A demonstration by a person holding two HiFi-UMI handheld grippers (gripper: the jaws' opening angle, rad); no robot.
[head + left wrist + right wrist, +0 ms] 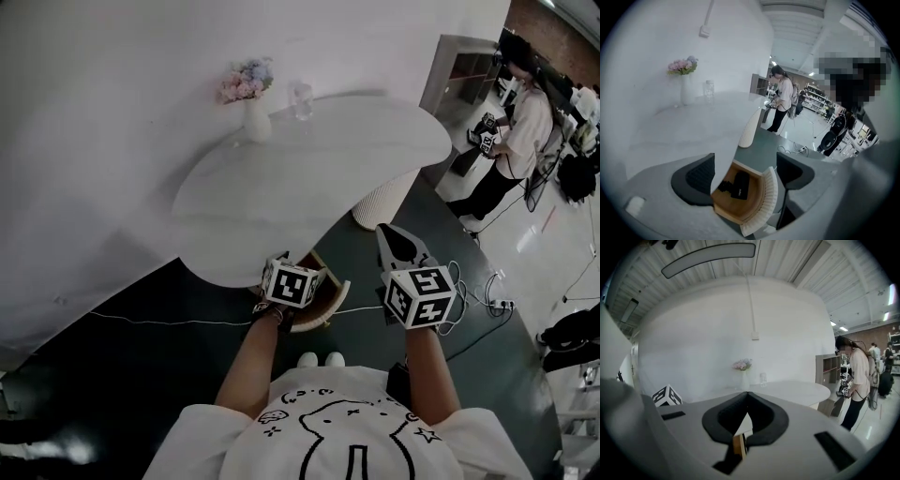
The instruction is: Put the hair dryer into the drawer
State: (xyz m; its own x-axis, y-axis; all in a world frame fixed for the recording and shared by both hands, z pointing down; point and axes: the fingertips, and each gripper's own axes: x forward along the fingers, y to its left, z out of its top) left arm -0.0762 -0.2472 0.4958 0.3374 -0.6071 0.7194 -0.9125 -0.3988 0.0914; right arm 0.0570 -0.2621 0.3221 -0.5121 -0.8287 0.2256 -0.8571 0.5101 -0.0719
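A black hair dryer (737,184) lies inside the open drawer (751,210), which has a wooden bottom and a white ribbed front. The drawer sticks out from under the near edge of the white table (309,178). My left gripper (745,173) hangs just above the drawer, open, with its dark pads (693,178) wide apart and nothing between them. In the head view the left gripper (286,269) covers most of the drawer (326,302), so the dryer is hidden there. My right gripper (392,239) is held up beside it on the right, level with the tabletop. Its jaws (747,394) are shut and hold nothing.
A vase of flowers (251,103) and a glass jar (302,98) stand at the table's far side. The ribbed table pedestal (380,202) stands right of the drawer. Cables and a power strip (483,295) lie on the dark floor. A person (525,131) stands by a shelf unit at the far right.
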